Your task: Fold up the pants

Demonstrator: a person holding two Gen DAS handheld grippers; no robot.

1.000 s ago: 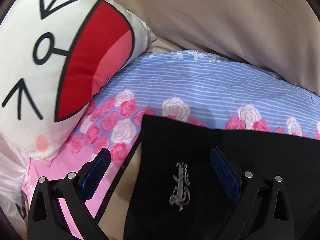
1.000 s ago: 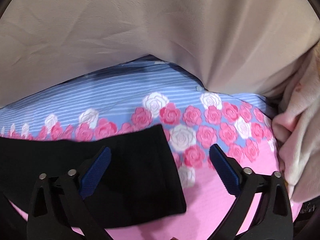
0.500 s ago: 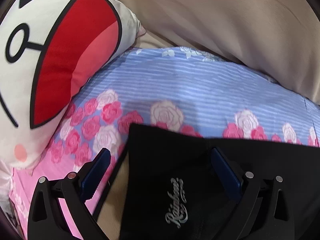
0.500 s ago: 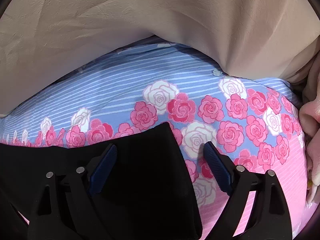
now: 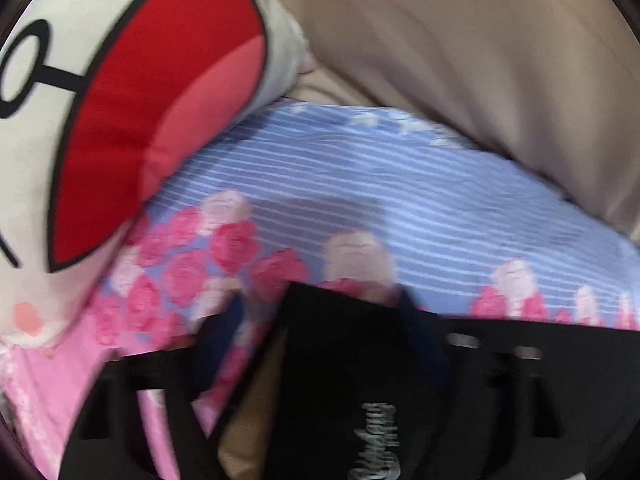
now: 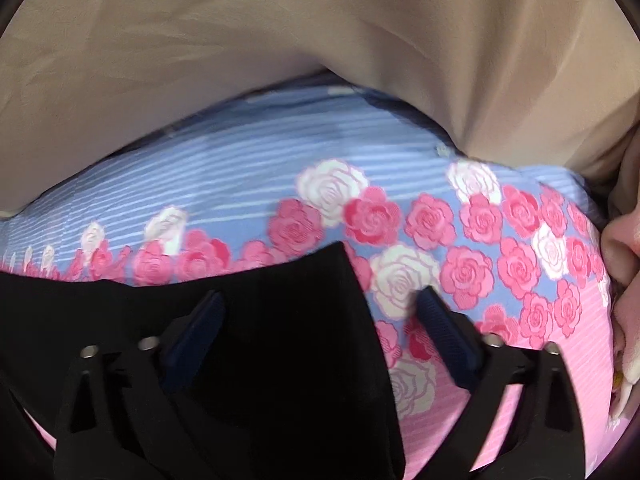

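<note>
Black pants lie flat on a floral bedsheet, with a silver script logo near their left end. My left gripper is blurred and its jaws are closing, with the pants' top left corner between them; I see no pad pressing the cloth. In the right wrist view the pants' right end runs up to a corner. My right gripper straddles that corner, jaws closing. One blue pad is over the black cloth, the other over the sheet.
A white cartoon-face pillow with a red mouth crowds the left side. A beige blanket bulges over the far edge of the sheet. Pale pink fabric sits at the right edge. A tan patch shows beside the pants' left edge.
The left jaws have narrowed sharply around the pants' corner and the view has blurred and shifted. The right jaws have drawn in and sit lower over the right corner.
</note>
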